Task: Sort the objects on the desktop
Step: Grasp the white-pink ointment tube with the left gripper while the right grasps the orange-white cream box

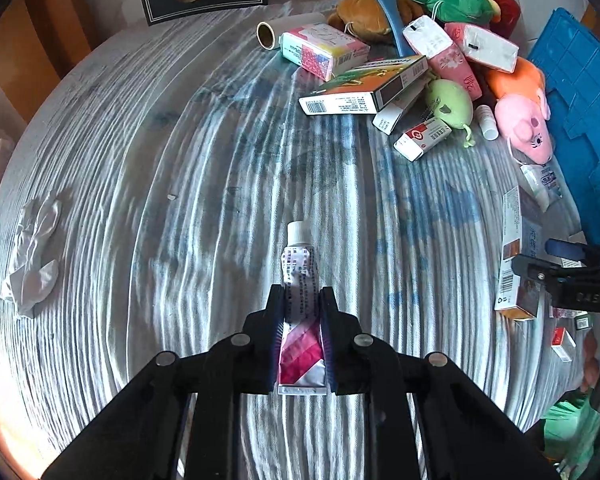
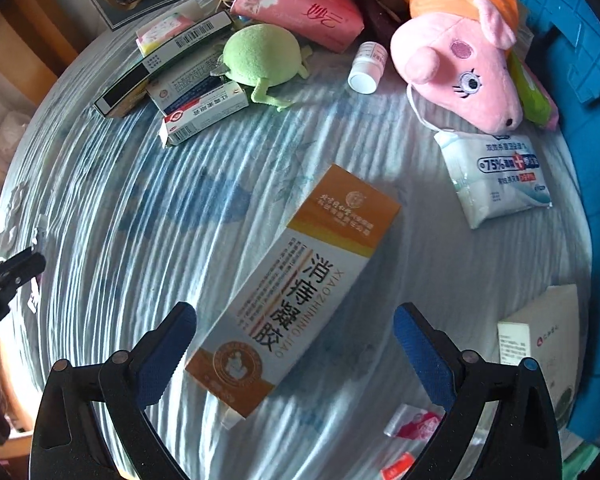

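Observation:
My left gripper is shut on a pink and white ointment tube with a white cap, pointing away over the striped cloth. My right gripper is open, its blue pads either side of the near end of an orange and white medicine box lying flat; I cannot tell whether it touches the box. That box also shows at the right of the left wrist view, with the right gripper beside it.
A pile at the back holds boxes, tissue packs, a green plush, a pink plush and a small white bottle. A wipes pack and blue crate lie right. A crumpled tissue lies left.

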{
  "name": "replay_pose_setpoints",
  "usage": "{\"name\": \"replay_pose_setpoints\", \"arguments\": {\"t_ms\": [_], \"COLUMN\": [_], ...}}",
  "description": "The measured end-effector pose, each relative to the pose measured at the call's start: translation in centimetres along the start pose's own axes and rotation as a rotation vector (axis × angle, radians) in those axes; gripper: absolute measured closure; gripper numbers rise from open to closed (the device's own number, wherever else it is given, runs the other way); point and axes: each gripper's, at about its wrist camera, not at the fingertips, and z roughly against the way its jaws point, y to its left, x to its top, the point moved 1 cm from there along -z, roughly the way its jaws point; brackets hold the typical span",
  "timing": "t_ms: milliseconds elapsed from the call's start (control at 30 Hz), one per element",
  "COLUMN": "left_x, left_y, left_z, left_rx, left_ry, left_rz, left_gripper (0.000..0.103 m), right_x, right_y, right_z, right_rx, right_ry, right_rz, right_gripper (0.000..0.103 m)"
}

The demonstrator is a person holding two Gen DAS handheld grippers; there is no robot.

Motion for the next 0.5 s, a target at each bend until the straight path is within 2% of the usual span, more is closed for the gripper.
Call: {"name": "replay_pose_setpoints", "arguments": {"t_ms": [33,100,133,167,333,500], "left_x": [-0.1,-0.3,-0.3,-0.3,-0.5,-0.2], "left_y": [0.1,0.6,0.8,0.8,0.8,0.1], "left_z": [0.3,0.5,0.5,0.6,1.0,1.6], "left_rx": [-0.005,-0.010,-0.013,-0.012,-0.026,-0.039], "left_ry": [-0.002,-0.004,-0.004,-0.004,-0.006,-0.016], "left_rz": [0.002,0.009,0.014,0.016,0.018,0.018], "left_gripper": [0.086,0.086,0.086,0.086,0.086,0.086], "right_x": [0.2,0.3,0.4,0.4,0.3,0.3], "right_y": [0.4,0.9,1.1,1.1,0.8,0.3], "right_z": [-0.5,-1.3,-1.6,-1.6,-0.7,1.3], "right_rx": [-0.014,-0.040,-0.050,-0.046,-0.022,-0.002], "right_ry": [0.000,0.009,0.010,0.005,0.004,-0.025], "right_rz": [0.014,0.036,0.040,0.038,0.042,0.060], "right_gripper": [0.004,0.017,0.032,0.039,0.052,0.054]}}
